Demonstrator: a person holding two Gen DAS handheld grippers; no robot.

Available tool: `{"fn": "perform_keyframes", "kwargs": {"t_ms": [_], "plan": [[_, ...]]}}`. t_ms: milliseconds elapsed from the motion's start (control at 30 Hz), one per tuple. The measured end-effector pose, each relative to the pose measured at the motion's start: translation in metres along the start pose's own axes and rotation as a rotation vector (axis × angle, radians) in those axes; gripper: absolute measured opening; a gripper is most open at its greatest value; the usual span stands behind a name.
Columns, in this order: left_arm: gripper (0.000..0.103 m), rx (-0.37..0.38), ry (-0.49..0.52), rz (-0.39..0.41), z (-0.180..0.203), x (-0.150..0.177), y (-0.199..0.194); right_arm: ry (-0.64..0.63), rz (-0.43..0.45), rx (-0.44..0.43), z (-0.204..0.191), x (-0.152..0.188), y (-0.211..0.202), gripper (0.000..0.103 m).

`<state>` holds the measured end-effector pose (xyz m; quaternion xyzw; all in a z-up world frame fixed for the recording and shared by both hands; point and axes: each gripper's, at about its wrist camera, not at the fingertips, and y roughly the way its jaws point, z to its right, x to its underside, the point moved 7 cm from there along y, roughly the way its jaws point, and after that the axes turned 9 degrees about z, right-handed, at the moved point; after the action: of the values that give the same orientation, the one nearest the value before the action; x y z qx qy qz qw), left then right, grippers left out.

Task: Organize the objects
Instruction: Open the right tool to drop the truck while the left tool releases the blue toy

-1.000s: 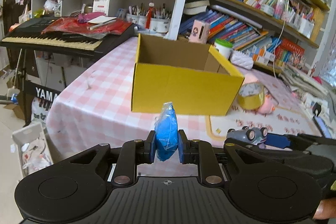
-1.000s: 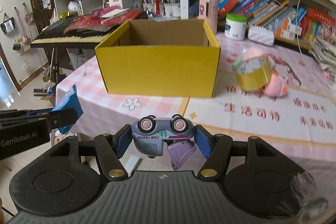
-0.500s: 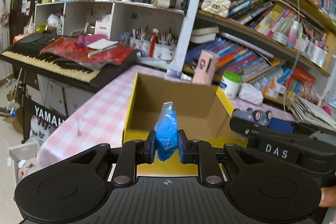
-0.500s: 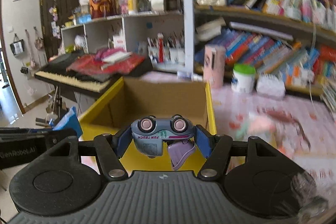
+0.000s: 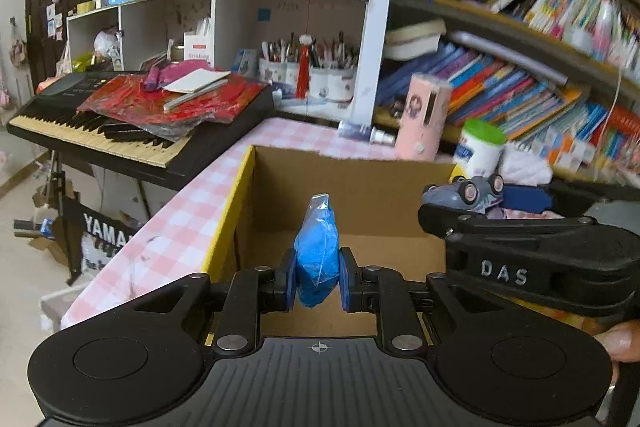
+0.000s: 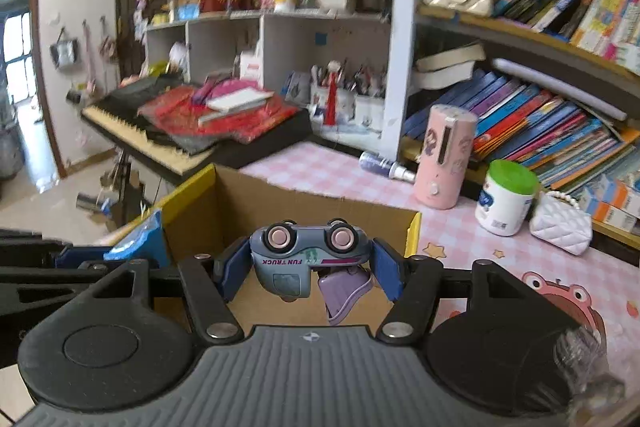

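Keyboard [image 5: 120, 131]: black, on a stand left of the bench, red cloth and papers piled on top. Not part of the sorting, by the look of it.

Bench [image 5: 192, 223]: pink-and-white checked cloth; carries the box and the loose items.

Left claw [image 5: 317, 277]: clamped on a blue packet [image 5: 317, 251], held upright between the pads, above the open box.

Yellow box [image 5: 234, 211]: cardboard, open top, brown inside. The floor that shows appears bare; nothing seen deposited yet.

Right claw [image 6: 308, 269]: clamped on a grey toy truck [image 6: 308, 251], wheels up, lettering inverted, a lilac part hanging beneath. It hangs over the right part of the box opening, beside the left claw.

Pink cylinder [image 6: 444, 155], green-lidded jar [image 6: 508, 199], white quilted purse [image 6: 562, 223]: standing on the bench right of the box, against the bookshelf [image 6: 540, 99].

Status, as judged: two items picked and carried over the box, neither released. Remaining: lower and open both claws, then perhaps collect the items on the right, should they belong in the box.
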<state>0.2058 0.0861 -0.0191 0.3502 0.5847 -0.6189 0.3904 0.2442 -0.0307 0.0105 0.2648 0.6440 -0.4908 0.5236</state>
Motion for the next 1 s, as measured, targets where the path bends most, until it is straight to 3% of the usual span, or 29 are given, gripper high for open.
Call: {"fn": "perform_keyframes", "kwargs": {"t_ms": [467, 533, 633, 800, 1000], "plan": [[0.019, -0.127, 0.097, -0.139, 0.002, 0.025, 0.045, -0.21, -0.215, -0.15, -0.012, 0.044, 0.061, 0.062], [0.019, -0.14, 0.111, -0.16, 0.002, 0.03, 0.049, -0.272, -0.286, -0.193, -0.019, 0.049, 0.066, 0.062], [0.019, -0.159, 0.101, -0.175, 0.0, 0.034, 0.052, -0.252, -0.359, -0.222, -0.019, 0.052, 0.073, 0.062], [0.019, -0.183, 0.105, -0.176, 0.0, 0.034, 0.053, -0.254, -0.373, -0.238, -0.02, 0.054, 0.072, 0.062], [0.024, -0.188, 0.065, -0.125, -0.003, 0.029, 0.045, -0.24, -0.348, -0.232, -0.019, 0.051, 0.07, 0.064]]}}
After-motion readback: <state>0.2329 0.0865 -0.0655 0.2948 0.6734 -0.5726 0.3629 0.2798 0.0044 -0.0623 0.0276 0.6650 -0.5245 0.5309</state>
